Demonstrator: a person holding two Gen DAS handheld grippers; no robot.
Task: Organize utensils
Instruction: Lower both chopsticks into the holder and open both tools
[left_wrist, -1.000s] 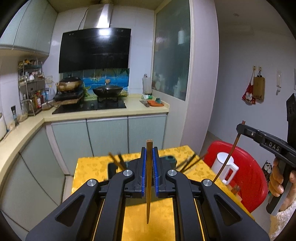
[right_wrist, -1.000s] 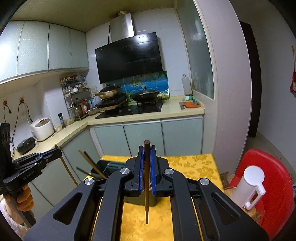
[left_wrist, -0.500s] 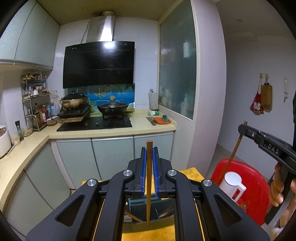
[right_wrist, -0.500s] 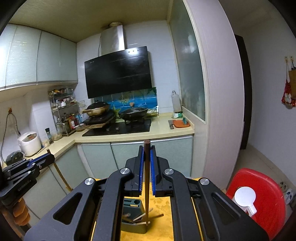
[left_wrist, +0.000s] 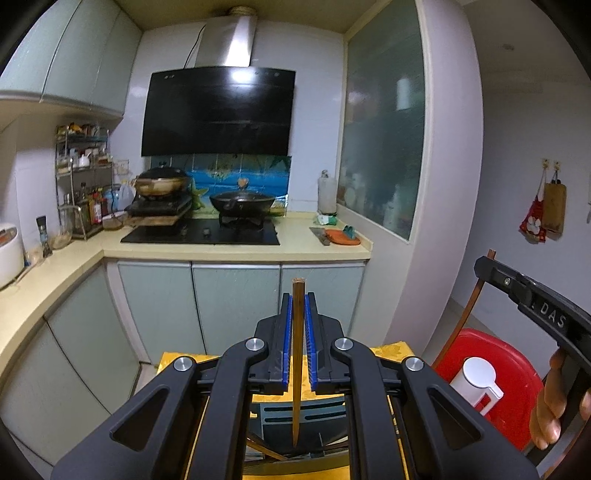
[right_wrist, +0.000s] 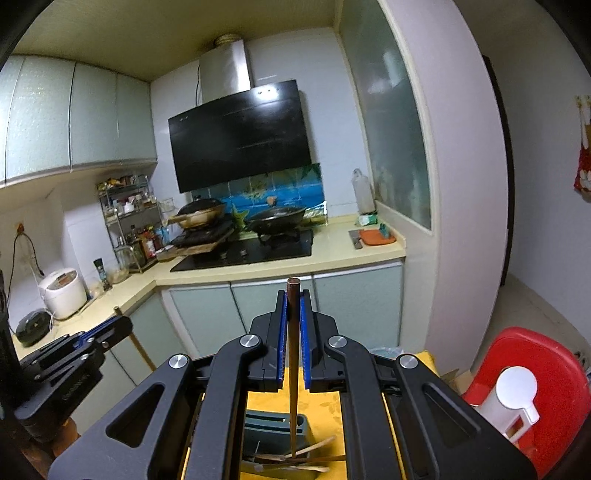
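Two chopsticks are up in the air, one pinched upright in each gripper: left gripper (left_wrist: 297, 347) clamps a light chopstick (left_wrist: 297, 369), right gripper (right_wrist: 293, 339) a dark chopstick (right_wrist: 293, 354). Both hang above the grey holder (right_wrist: 275, 424) on the yellow table (right_wrist: 332, 406); neither is slotted yet. Right view alone shows loose sticks (right_wrist: 314, 448) piled at the holder; left view alone shows a hand (left_wrist: 550, 402).

table (left_wrist: 391, 349) before counter cabinets | utensil holder (right_wrist: 271, 424) on table, chopsticks (right_wrist: 317, 459) in it | chair (right_wrist: 535, 354) right of table, jug (right_wrist: 511, 400) on chair | stove (left_wrist: 201, 234) on counter (left_wrist: 236, 248) behind
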